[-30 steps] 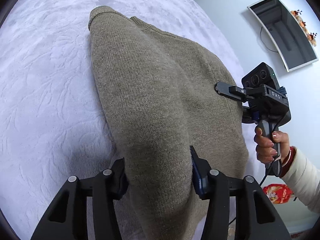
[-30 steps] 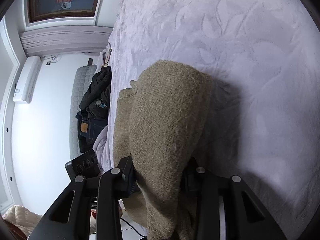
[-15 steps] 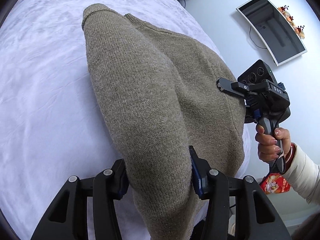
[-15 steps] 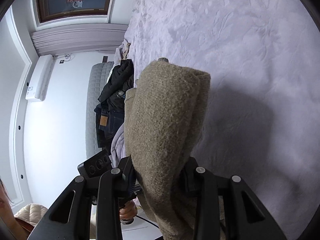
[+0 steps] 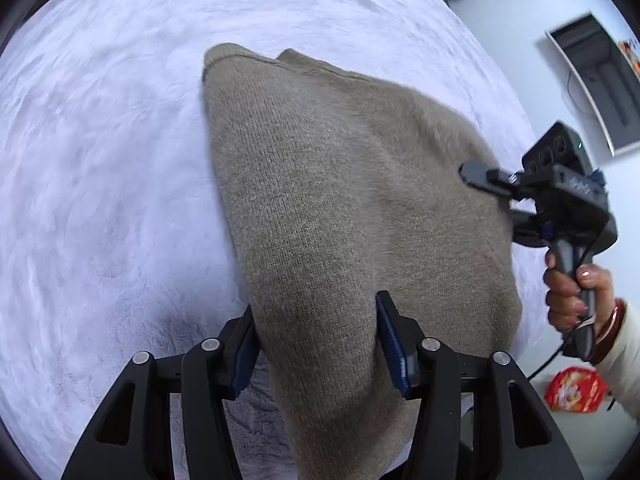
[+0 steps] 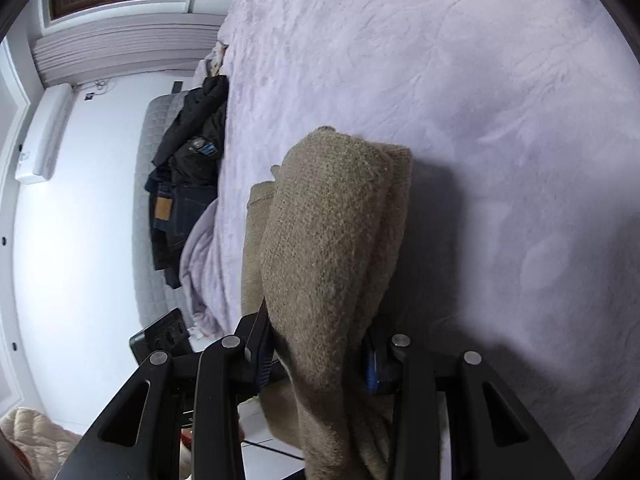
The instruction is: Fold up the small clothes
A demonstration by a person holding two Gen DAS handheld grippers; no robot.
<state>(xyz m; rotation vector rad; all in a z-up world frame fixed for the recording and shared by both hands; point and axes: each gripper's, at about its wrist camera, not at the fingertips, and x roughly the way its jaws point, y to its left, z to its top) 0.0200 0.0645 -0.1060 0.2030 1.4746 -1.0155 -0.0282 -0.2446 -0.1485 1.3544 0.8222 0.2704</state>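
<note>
While the fold is under way: 2 tools are clamped on 1 brown knitted sweater over a bed.
Bed: a pale lilac bedspread (image 5: 100, 184) covers it, with an embossed pattern and no other garment seen near the sweater.
Left tool (image 5: 318, 340): its jaws stand part open around a thick bunch of knit, the blue pads pressed against both sides, so the cloth is held; it is tilted steeply down toward the bed.
Sweater (image 5: 340, 200): it is raised at the near edge by both tools, while the far end with its ribbed hem lies on the bedspread; in the right wrist view (image 6: 332, 232) it hangs doubled, 2 layers together.
Handling: the knit is judged soft, limp and fairly light, with a rough surface unlikely to slip; sagging between the 2 grips is to be expected. Hold is best kept at the 2 near corners, through all layers.
Right tool (image 5: 486, 196): it is seen from the side biting the sweater's right edge, with knit filling its jaws (image 6: 318, 356); it is aimed nearly level across the bed.
Right hand (image 5: 572, 292): it is wrapped round the handle, a cream sleeve and red bangle at the wrist.
</note>
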